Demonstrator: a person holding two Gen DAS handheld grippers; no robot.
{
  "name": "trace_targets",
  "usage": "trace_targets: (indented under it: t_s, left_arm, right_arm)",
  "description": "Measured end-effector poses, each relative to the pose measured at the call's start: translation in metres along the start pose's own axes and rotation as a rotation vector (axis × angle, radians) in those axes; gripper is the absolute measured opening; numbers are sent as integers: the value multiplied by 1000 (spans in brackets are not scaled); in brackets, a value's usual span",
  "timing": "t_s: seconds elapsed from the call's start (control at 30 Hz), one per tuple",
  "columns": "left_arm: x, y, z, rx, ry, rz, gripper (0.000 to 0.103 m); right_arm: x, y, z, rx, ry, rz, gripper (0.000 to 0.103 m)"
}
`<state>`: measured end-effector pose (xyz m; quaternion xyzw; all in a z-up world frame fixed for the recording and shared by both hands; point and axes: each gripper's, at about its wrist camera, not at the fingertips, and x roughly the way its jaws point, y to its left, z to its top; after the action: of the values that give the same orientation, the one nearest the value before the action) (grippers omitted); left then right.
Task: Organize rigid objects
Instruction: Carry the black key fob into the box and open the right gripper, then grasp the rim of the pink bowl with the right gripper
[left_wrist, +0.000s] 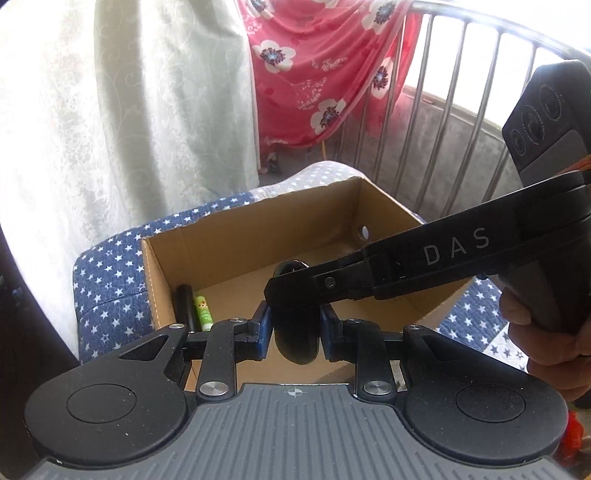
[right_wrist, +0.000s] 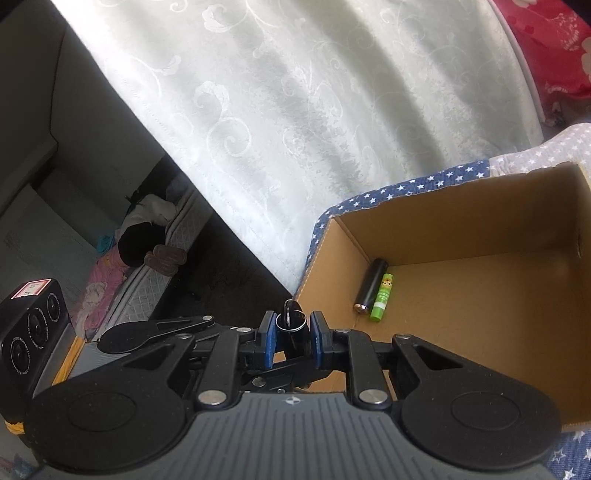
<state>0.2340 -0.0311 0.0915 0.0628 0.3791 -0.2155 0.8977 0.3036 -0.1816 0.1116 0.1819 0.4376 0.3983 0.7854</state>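
Observation:
A glossy black cylinder with a silver rim is held above the near edge of an open cardboard box. My left gripper is shut on its lower body. My right gripper is shut on its upper rimmed end, and its finger crosses over the cylinder in the left wrist view. Inside the box, against the left wall, lie a black tube and a green glue stick; both also show in the left wrist view, the tube and the stick.
The box stands on a blue star-print cushion. A white patterned curtain hangs left, red floral cloth and metal railings behind. A mattress with clothes lies far left in the right wrist view.

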Motion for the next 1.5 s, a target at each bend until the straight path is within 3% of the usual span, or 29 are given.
trace_targets:
  t_s: [0.17,0.33,0.5,0.67,0.87,1.03,1.2,1.33,1.5]
  left_arm:
    - [70,34,20,-81,163,-6,25]
    - [123,55,29,-136,286,33,25]
    - [147,60,32,-116,322,109,26]
    - [146,60,36,-110,310,142,27]
    - [109,53,36,-96,235,143,31]
    - [52,41,26,-81,114,129,37]
    - [-7,24,-1,-41,13,116,45]
    - [-41,8,-36,-15,-53,96,54]
    - [-55,-15,-88,-3,-69,44,57]
  right_arm:
    - [59,-53,38,129,134,-36,21]
    - [110,-92,53,205,235,-61,21]
    - [138,-111,61,231,272,-91,21]
    - [143,-116,66,235,255,-101,21]
    - [99,-98,65,196,181,-101,21]
    - [24,-67,43,130,59,-66,21]
    - [-61,-39,-1,51,-89,-29,21]
    - [-108,-30,-57,15,-175,-47,21]
    - [-121,-32,-127,19,-203,-106,22]
